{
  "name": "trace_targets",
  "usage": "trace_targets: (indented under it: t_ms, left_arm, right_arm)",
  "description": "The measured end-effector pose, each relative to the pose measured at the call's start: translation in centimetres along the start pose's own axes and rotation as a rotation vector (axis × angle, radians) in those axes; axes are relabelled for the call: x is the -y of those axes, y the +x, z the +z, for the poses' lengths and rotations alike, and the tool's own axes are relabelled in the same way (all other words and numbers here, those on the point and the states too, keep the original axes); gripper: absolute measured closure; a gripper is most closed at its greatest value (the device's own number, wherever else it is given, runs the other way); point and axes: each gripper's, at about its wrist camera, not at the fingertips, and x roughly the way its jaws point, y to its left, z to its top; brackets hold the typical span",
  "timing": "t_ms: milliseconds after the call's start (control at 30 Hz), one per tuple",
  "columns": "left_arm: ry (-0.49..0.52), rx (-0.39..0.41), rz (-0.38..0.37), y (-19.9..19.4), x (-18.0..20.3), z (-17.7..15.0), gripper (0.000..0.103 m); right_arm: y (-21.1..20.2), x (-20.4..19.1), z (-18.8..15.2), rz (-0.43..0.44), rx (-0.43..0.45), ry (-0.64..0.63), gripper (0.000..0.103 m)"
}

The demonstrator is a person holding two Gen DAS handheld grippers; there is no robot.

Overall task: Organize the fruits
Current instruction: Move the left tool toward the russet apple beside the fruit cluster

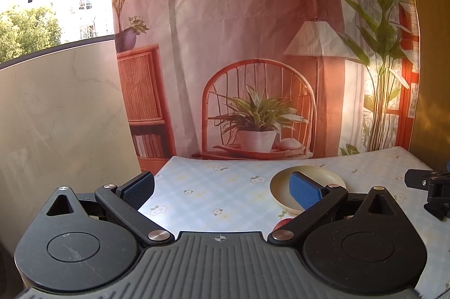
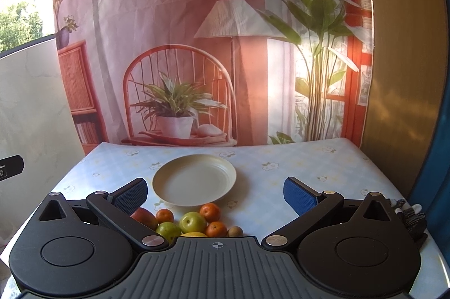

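Observation:
A cream plate (image 2: 194, 181) lies empty on the flowered tablecloth. In front of it is a loose cluster of fruit: a red mango (image 2: 144, 217), three oranges (image 2: 210, 211), two green apples (image 2: 193, 222), a kiwi (image 2: 235, 231) and a yellow fruit tip (image 2: 194, 234). My right gripper (image 2: 215, 193) is open and empty, held above the fruit. My left gripper (image 1: 222, 189) is open and empty, left of the plate (image 1: 284, 181); a red fruit (image 1: 282, 223) peeks out by its right finger.
The table (image 2: 309, 158) stands against a printed fabric backdrop. A pale wall panel is on the left and a wooden panel on the right. The right gripper's edge (image 1: 427, 183) shows at the right of the left wrist view.

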Motion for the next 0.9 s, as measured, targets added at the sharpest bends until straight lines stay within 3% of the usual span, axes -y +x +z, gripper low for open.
trace_targets:
  t_ms: [233, 433, 667, 767, 900]
  left_arm:
    - [0.095, -0.024, 0.057, 2.7, 2.0, -2.0, 0.000]
    - [0.038, -0.096, 0.010, 5.3, 1.1, -3.3, 0.000]
    - [0.044, -0.054, 0.027, 6.6, 1.0, -4.4, 0.000]
    - [0.051, -0.061, -0.010, 7.2, 1.2, -4.5, 0.000]
    - [0.009, -0.120, -0.097, 8.4, 0.8, -4.8, 0.001]
  right_arm:
    - [3.0, 1.1, -2.7, 0.007, 0.010, 0.016, 0.000]
    - [5.6, 0.9, -4.7, -0.051, -0.022, -0.019, 0.000]
    - [7.1, 1.4, -5.8, -0.053, -0.023, -0.009, 0.000]
    - [7.8, 1.6, -6.2, -0.079, -0.045, -0.015, 0.000]
    - [8.4, 2.2, -6.8, -0.051, -0.072, 0.026, 0.000]
